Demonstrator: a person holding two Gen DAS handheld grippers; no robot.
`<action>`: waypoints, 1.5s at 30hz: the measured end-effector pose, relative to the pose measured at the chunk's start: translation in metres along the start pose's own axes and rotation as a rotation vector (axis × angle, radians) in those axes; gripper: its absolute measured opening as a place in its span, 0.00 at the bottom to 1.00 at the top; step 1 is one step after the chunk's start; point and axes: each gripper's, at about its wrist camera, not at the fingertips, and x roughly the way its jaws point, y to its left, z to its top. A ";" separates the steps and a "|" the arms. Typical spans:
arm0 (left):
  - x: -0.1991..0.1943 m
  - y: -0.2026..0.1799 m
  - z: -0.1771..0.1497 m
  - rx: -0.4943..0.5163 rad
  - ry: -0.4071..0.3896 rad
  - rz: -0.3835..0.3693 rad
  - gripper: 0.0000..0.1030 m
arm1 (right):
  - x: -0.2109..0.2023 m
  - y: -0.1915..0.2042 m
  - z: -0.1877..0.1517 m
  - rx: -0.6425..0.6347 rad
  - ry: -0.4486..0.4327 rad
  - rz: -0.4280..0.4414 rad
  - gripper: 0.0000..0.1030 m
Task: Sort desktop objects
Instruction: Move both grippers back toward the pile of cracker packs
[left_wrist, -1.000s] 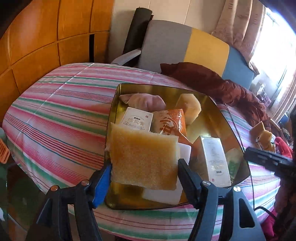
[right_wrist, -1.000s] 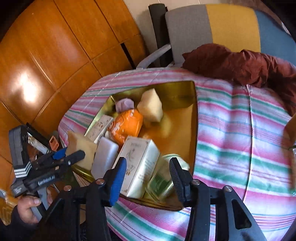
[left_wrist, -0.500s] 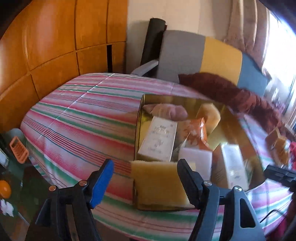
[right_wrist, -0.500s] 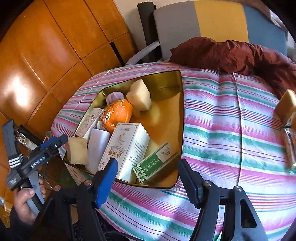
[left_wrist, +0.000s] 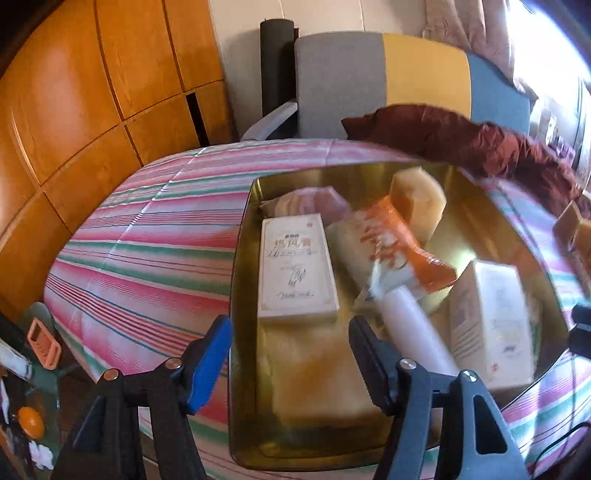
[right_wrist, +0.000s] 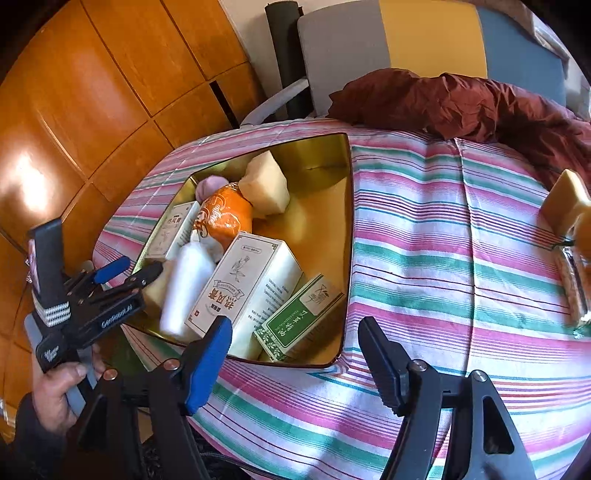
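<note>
Sponge (left_wrist: 317, 373), held a second ago, is now lying at the tray's (left_wrist: 240, 280) six o'clock edge; left hand-held gripper (left_wrist: 288, 354) is closing empty, right hand-held gripper (right_wrist: 295, 354) is opening empty.

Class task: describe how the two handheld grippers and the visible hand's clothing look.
Both grippers, right and left, are black clamp frames with silver screws, one blue pad and one black. The left one bears white lettering and stripes. The hand wears a dark sleeve.
</note>
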 end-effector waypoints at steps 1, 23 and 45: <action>-0.005 0.000 0.000 -0.007 -0.016 -0.009 0.65 | -0.001 0.000 -0.001 -0.003 -0.003 -0.004 0.70; -0.067 -0.021 0.013 -0.024 -0.103 -0.160 0.67 | -0.021 -0.003 -0.016 -0.049 -0.065 -0.074 0.76; -0.074 -0.086 0.026 0.114 -0.099 -0.349 0.67 | -0.076 -0.123 -0.032 0.208 -0.081 -0.225 0.83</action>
